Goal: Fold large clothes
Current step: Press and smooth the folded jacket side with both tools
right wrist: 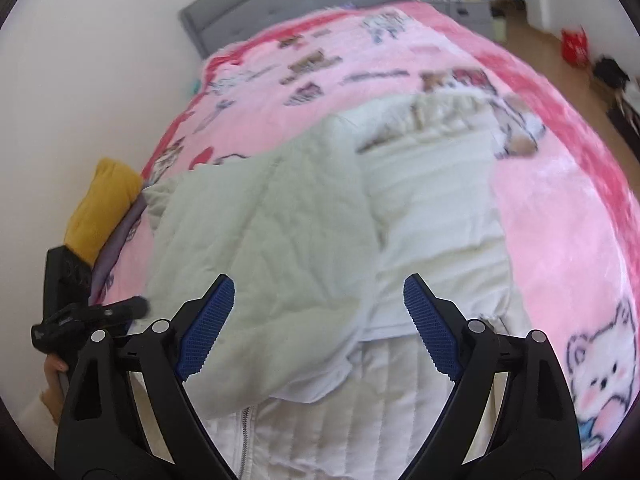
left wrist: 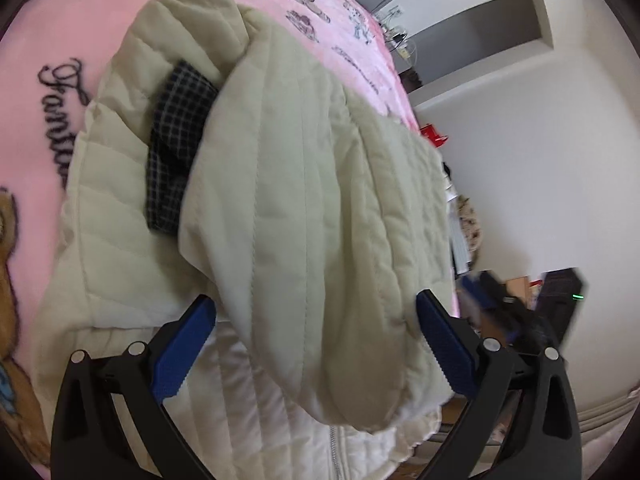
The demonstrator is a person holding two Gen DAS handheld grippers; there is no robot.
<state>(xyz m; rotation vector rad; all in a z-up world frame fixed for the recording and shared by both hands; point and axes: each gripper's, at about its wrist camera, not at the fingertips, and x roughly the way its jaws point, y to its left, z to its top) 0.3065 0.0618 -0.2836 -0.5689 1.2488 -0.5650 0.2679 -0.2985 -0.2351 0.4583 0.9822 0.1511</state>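
Observation:
A cream quilted jacket (left wrist: 312, 200) lies on a pink blanket (left wrist: 48, 40), a sleeve folded over its body and its dark checked lining (left wrist: 176, 140) showing. My left gripper (left wrist: 316, 344) is open, its blue pads on either side of the sleeve end. In the right wrist view the jacket (right wrist: 432, 216) lies with a sleeve (right wrist: 272, 248) folded across and its zipper (right wrist: 244, 432) near the bottom. My right gripper (right wrist: 320, 328) is open above the jacket and holds nothing. The left gripper (right wrist: 88, 316) shows at the left edge.
The pink blanket (right wrist: 560, 208) covers a bed with a grey headboard (right wrist: 288, 4). A yellow pillow (right wrist: 100, 208) lies at the bed's left edge by the wall. A red bag (right wrist: 574, 46) and dark items stand on the wooden floor at the right.

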